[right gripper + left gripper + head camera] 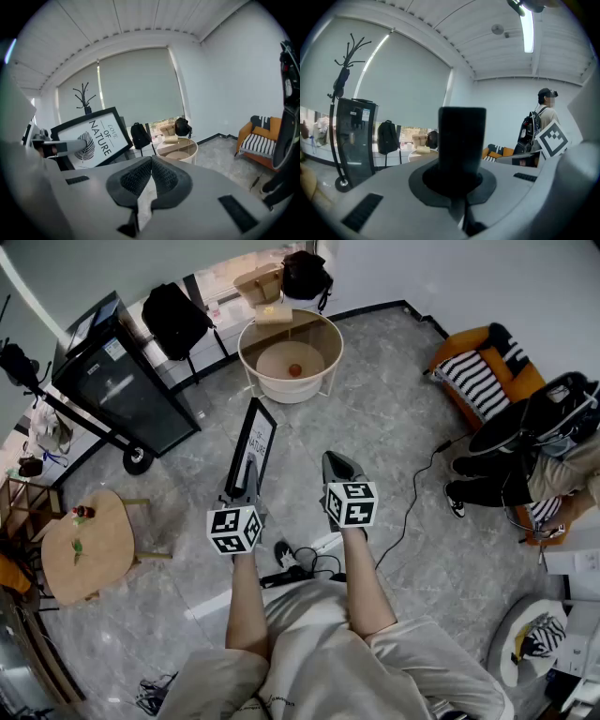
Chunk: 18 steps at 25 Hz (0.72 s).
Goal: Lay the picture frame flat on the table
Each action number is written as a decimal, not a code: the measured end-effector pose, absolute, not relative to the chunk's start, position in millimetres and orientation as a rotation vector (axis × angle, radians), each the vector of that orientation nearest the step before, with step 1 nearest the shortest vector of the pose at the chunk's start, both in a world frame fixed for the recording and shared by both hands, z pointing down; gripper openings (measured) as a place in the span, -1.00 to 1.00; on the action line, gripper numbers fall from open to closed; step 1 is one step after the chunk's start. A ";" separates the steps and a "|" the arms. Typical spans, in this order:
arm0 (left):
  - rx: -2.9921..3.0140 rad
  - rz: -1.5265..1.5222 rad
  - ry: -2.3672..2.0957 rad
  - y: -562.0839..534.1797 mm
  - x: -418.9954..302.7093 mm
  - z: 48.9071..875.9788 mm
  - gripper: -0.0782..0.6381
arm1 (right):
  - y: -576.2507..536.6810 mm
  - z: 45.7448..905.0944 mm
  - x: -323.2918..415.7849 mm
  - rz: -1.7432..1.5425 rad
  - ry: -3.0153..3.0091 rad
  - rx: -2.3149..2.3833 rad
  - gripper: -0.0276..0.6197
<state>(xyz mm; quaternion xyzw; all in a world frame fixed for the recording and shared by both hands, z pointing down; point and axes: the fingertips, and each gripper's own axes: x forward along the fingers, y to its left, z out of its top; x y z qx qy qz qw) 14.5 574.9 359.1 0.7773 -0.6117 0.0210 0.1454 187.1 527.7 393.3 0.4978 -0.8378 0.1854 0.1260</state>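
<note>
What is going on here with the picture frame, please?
A person holds a two-jaw gripper in each hand. The left gripper is shut on the edge of the picture frame, holding it up off the floor, short of the round table. The right gripper is shut and empty beside it. The frame is not laid flat yet.

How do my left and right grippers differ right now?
The left gripper is clamped on the edge of the picture frame; the right gripper has its jaws together on nothing. The left holds the frame up on edge; the right touches no object. Both point forward, away from the person.
</note>
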 end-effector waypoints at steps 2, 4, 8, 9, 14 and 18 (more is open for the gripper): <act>2.233 0.016 -1.768 565.0 -11.7 355.3 -0.71 | 521.7 394.0 162.7 0.528 -2.442 1.449 -0.81; 2.229 -0.021 -1.771 558.7 -34.7 350.7 -0.71 | 517.4 393.2 141.7 0.518 -2.443 1.454 -0.81; 2.240 -0.040 -1.754 556.7 -63.7 348.3 -0.71 | 512.9 391.2 115.8 0.489 -2.428 1.484 -0.81; 2.239 -0.043 -1.749 557.3 -69.7 348.9 -0.71 | 512.5 390.9 110.1 0.474 -2.420 1.484 -0.81; 2.264 -0.005 -1.719 558.0 -85.5 348.4 -0.71 | 506.5 393.3 90.4 0.455 -2.376 1.485 -0.81; 2.260 0.017 -1.724 561.4 -101.3 351.3 -0.70 | 500.5 399.6 74.6 0.545 -2.399 1.481 -0.81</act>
